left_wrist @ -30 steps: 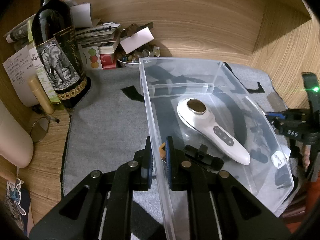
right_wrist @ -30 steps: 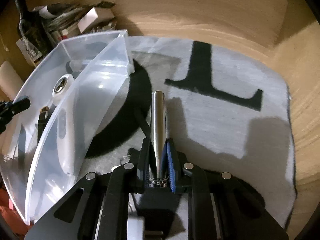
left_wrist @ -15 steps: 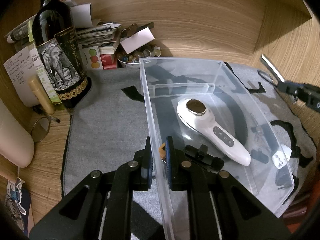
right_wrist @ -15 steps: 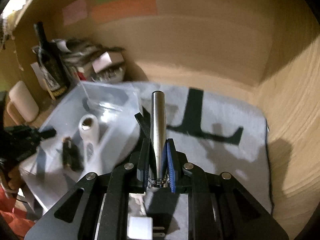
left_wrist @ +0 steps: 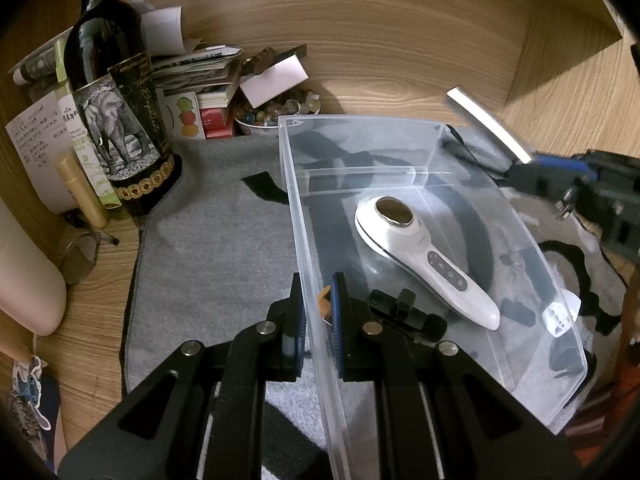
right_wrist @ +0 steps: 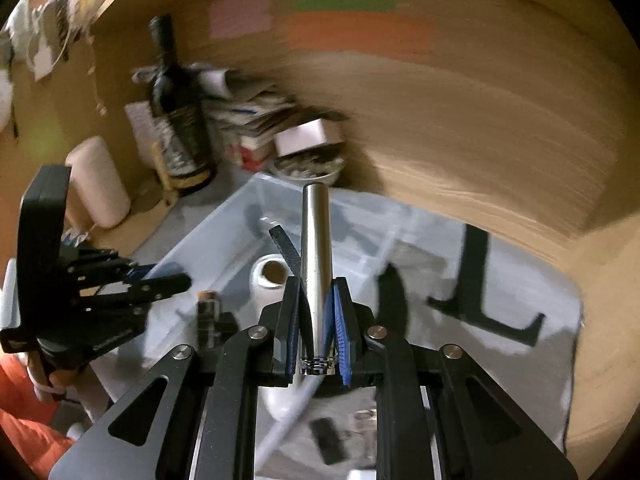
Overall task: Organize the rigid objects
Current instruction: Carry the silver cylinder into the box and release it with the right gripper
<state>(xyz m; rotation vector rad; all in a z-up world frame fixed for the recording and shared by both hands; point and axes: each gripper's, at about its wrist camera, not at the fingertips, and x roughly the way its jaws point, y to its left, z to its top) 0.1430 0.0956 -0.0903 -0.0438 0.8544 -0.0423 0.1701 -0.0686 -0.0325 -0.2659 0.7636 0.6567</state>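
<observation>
A clear plastic bin (left_wrist: 504, 216) lies on a grey mat (left_wrist: 216, 240). It holds a white handheld device (left_wrist: 424, 252) and a black clip-like object (left_wrist: 404, 312). My left gripper (left_wrist: 316, 300) is shut on the bin's near-left wall. My right gripper (right_wrist: 316, 312) is shut on a silver metal tube (right_wrist: 316, 248) that points forward, held in the air above the bin (right_wrist: 224, 248). In the left wrist view the tube (left_wrist: 488, 124) and right gripper (left_wrist: 532, 172) hover over the bin's far right side, blurred.
A dark wine bottle (left_wrist: 116, 120), stacked papers (left_wrist: 196, 68) and a bowl of beads (left_wrist: 272, 114) stand at the back left. A cream cylinder (left_wrist: 28, 276) lies at the left. Wooden walls (left_wrist: 400, 48) close the back and right. My left gripper (right_wrist: 132, 284) shows in the right wrist view.
My right gripper has risen from the mat with the tube and swung left over the bin. My left gripper has kept its hold on the bin wall.
</observation>
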